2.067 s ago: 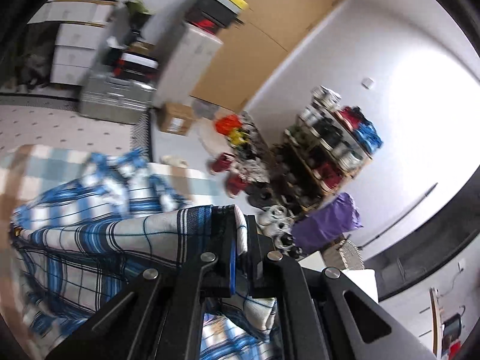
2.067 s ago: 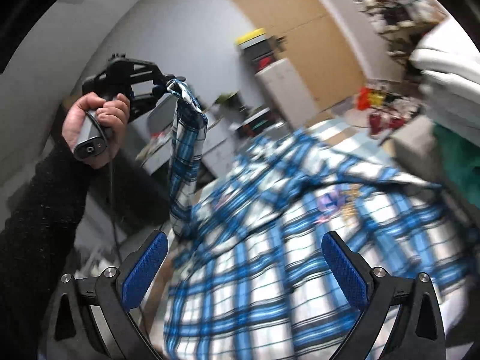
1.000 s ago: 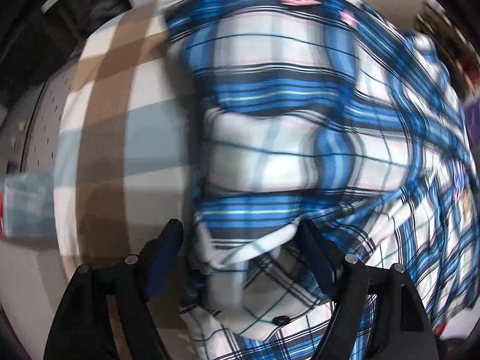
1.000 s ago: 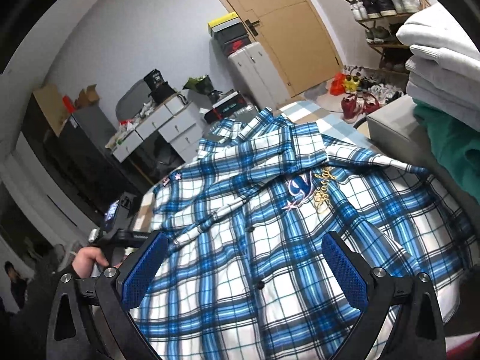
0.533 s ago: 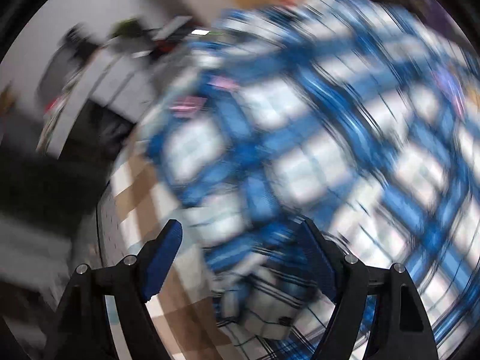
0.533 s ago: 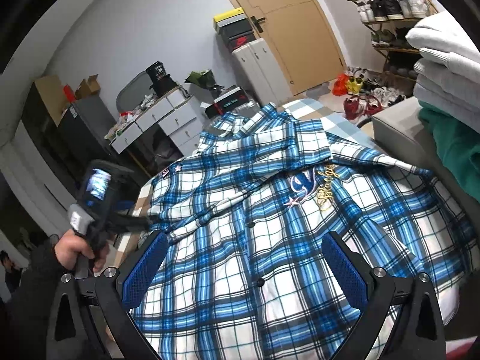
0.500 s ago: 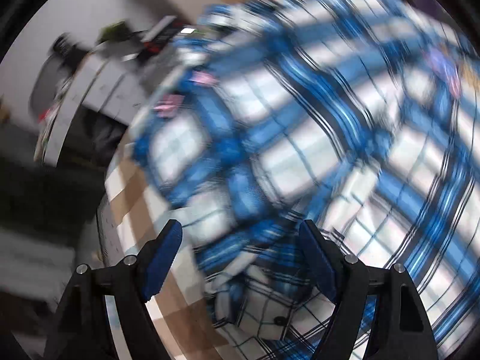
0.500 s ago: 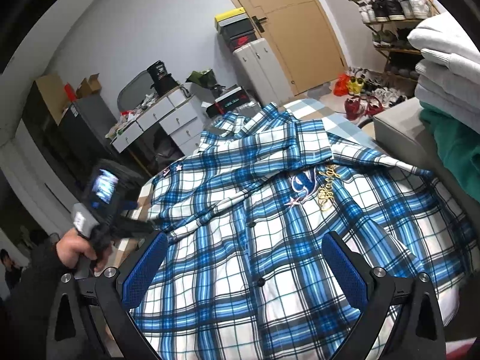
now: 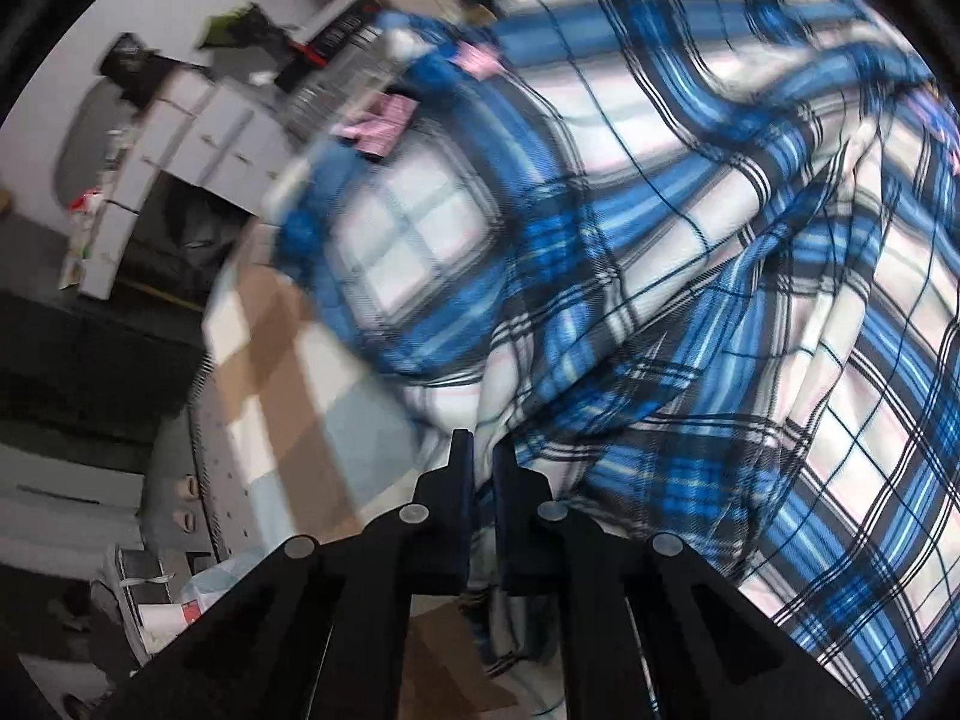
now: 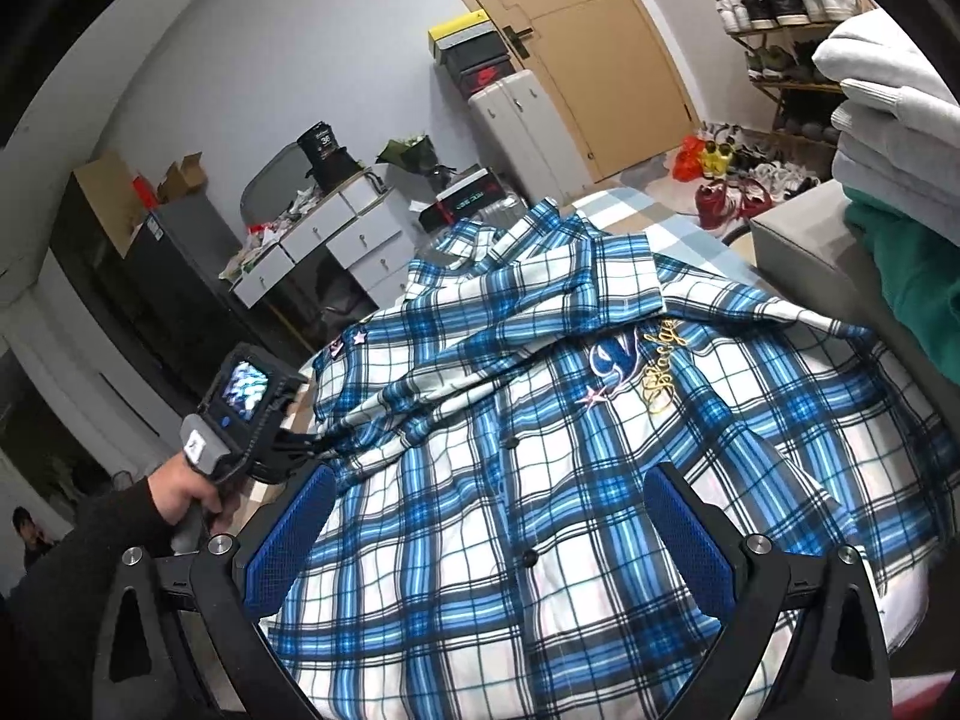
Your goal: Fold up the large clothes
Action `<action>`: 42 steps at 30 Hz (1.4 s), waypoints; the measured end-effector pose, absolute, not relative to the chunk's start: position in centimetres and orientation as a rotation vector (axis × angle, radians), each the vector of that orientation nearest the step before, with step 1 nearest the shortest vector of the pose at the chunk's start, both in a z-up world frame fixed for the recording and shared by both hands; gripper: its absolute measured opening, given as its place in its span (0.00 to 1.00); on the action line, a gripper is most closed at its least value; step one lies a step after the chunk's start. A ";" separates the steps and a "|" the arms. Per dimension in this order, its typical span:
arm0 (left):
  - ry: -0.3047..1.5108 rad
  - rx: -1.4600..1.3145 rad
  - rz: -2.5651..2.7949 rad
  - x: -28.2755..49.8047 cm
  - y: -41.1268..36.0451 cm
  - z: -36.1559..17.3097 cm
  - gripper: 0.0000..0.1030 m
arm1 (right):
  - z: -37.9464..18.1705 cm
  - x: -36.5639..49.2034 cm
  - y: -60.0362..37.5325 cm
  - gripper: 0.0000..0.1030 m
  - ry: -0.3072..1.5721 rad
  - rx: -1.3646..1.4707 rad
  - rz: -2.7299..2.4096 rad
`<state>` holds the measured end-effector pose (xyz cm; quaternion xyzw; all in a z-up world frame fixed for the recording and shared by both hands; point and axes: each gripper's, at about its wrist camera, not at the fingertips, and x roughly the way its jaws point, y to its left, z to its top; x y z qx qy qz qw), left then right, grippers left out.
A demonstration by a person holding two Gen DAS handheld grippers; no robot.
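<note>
The left wrist view is motion-blurred. The blue-and-white plaid button shirt (image 10: 540, 450) is spread on a checked bedcover (image 9: 282, 360), w/ folded grey sweaters (image 10: 888, 138) beside it. Left gripper (image 9: 483, 462): pressed together on a shirt fold, where a sec. ago it was spread wide. Right gripper (image 10: 492, 534): held spread above the shirt, nothing pinched.

Soft even indoor light, heavy fisheye bending with dark corners, motion blur across the left wrist view.
</note>
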<state>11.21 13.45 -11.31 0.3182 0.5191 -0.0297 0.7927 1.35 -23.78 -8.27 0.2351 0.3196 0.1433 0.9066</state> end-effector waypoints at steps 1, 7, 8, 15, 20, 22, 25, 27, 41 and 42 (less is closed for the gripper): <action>1.116 0.668 -0.075 10.7 14.3 -10.9 0.02 | -8.3 1.4 -23.8 1.00 0.660 0.484 0.295; 1.164 0.671 0.068 10.3 19.4 -12.0 0.00 | -8.4 1.5 -23.4 1.00 0.673 0.478 0.298; 1.159 0.646 0.102 10.0 20.6 -11.7 0.00 | -8.4 1.5 -23.4 1.00 0.672 0.477 0.298; 1.117 0.415 -0.095 11.1 15.8 -8.0 0.49 | -8.4 1.6 -23.2 1.00 0.674 0.488 0.303; 1.042 0.699 -0.102 11.2 9.8 -10.0 0.96 | -8.4 1.4 -23.3 1.00 0.667 0.471 0.294; 1.073 0.737 -0.061 12.5 9.4 -11.3 0.95 | -8.5 1.4 -23.6 1.00 0.669 0.483 0.288; 1.098 0.767 -0.029 13.9 9.3 -12.8 0.79 | -8.7 1.6 -24.2 1.00 0.678 0.515 0.286; 1.171 0.711 -0.055 13.9 9.8 -12.8 0.42 | -8.7 1.6 -24.4 1.00 0.678 0.522 0.287; 1.150 0.520 -0.017 11.6 14.3 -8.2 0.01 | -8.3 1.7 -23.8 1.00 0.659 0.485 0.316; 1.144 0.525 0.000 11.7 14.7 -8.1 0.01 | -8.4 1.9 -23.8 1.00 0.667 0.484 0.316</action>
